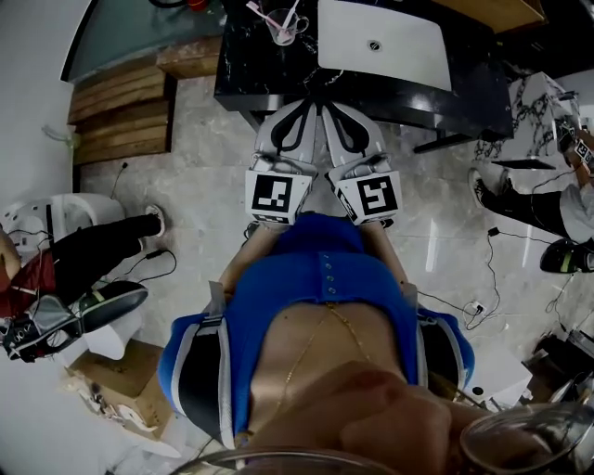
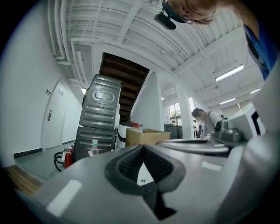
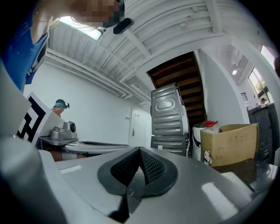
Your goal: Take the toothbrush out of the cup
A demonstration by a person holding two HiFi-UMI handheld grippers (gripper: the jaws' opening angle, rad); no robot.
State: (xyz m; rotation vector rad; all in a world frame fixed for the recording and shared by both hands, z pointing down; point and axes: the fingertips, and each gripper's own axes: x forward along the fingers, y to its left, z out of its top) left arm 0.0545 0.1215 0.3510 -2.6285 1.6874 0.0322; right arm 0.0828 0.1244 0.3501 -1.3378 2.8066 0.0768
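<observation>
Advice: spread the left tongs point(image 2: 143, 148), now pressed together and empty like the right tongs point(image 3: 140, 151), reach the cup point(image 1: 283, 31), pinch the toothbrush point(image 1: 263, 13) high, lift straight.

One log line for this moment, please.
phase: pre-reach | left gripper: shut, empty | right gripper: shut, empty | toothbrush: in cup on counter, untouched

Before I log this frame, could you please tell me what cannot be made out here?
- Clear plastic cup of toothbrushes: head view, tiny at the top edge; brush count unclear.
- Same cup: outside both gripper views, which face the room.
- White sink basin: head view, far side cut off.
</observation>
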